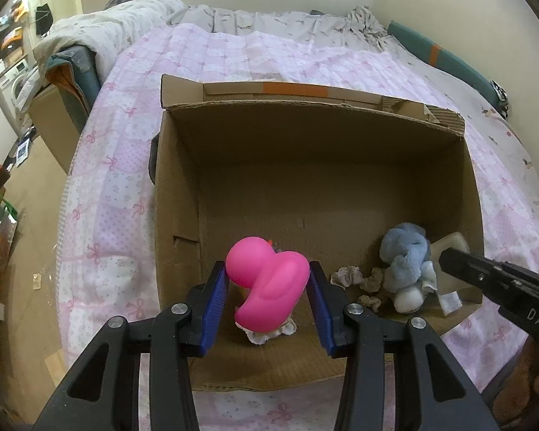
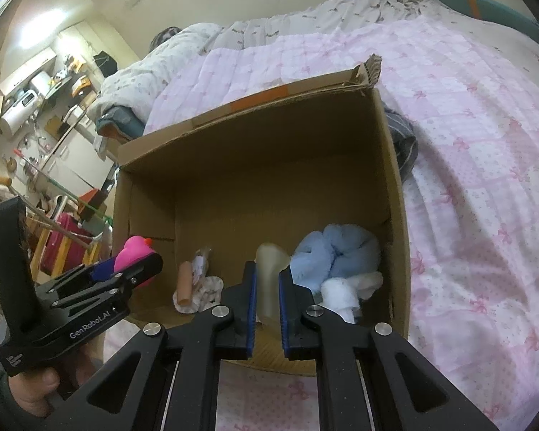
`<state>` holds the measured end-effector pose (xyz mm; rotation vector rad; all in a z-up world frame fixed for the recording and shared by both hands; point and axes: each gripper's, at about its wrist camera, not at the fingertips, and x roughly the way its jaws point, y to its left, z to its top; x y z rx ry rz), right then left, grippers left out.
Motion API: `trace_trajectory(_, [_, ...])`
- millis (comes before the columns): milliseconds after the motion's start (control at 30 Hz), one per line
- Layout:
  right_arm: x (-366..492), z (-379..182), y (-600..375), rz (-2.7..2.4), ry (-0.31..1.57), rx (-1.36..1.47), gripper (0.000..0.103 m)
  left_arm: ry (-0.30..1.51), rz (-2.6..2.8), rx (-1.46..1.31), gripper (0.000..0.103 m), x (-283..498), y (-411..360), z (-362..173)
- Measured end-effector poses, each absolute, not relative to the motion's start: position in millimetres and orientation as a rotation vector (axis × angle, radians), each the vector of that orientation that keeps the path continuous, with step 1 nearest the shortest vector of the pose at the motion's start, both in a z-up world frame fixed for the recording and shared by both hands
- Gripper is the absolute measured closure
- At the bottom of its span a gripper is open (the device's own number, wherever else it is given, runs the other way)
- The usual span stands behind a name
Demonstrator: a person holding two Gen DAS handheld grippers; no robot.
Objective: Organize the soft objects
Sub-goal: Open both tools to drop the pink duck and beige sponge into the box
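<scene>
Pink duck (image 1: 267,283) sits pinched between the blue pads of the left hand-held gripper (image 1: 267,280), low over the near left part of the box (image 1: 305,165). Under it we see a frilly white cloth (image 1: 269,334) on the box floor. The right hand-held gripper (image 2: 267,283) is closed narrow on a pale, translucent soft piece (image 2: 269,273), at the near right of the box. Just beside that lies a blue plush (image 2: 337,251) with white feet, in the right corner. Small crumpled scrunchies (image 1: 359,280) lie between duck and plush. The box rests on a bed with a pink bow quilt (image 1: 233,57). A hand (image 2: 36,388) grips the left handle.
</scene>
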<state>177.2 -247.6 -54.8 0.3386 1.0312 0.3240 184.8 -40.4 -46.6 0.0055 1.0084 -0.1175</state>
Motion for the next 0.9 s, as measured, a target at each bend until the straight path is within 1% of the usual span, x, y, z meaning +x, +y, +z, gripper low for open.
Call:
trace_trajectory(267, [178.6,-60.2,-244.1,0.331,1.052,0.331,0.091,1.025,-0.154,0.027,0.062,182.5,-49.5,-48.6])
trace_trajectory(333, [178.4,-59.9,-242.7,0.331,1.054,0.326,0.091,1.025,-0.160,0.045,0.052,180.7,-53.4,-48.7])
trace_trajectory(367, [178.3,-60.0,-243.3,0.332,1.055,0.327,0.091,1.021,-0.159,0.051,0.042,179.7,-55.1,-48.1])
trace_trajectory(400, [178.3,-60.1,-243.2,0.331,1.055,0.326,0.091,1.014,-0.157,0.053,0.037,178.9,-55.7,-47.1])
trace_trajectory(500, [178.3,-60.5,-243.7,0.329,1.056,0.323,0.091,1.006,-0.163,0.050,0.034,177.7,-55.9,-45.1])
trace_trajectory(800, [178.0,-58.3,-242.5,0.337,1.046,0.336,0.091,0.993,-0.157,0.051,0.034,177.2,-52.6,-40.0])
trace_trajectory(900, [176.2,-51.9,-247.0,0.346,1.007,0.360,0.087,0.962,-0.142,0.048,0.034,175.8,-48.6,-34.7])
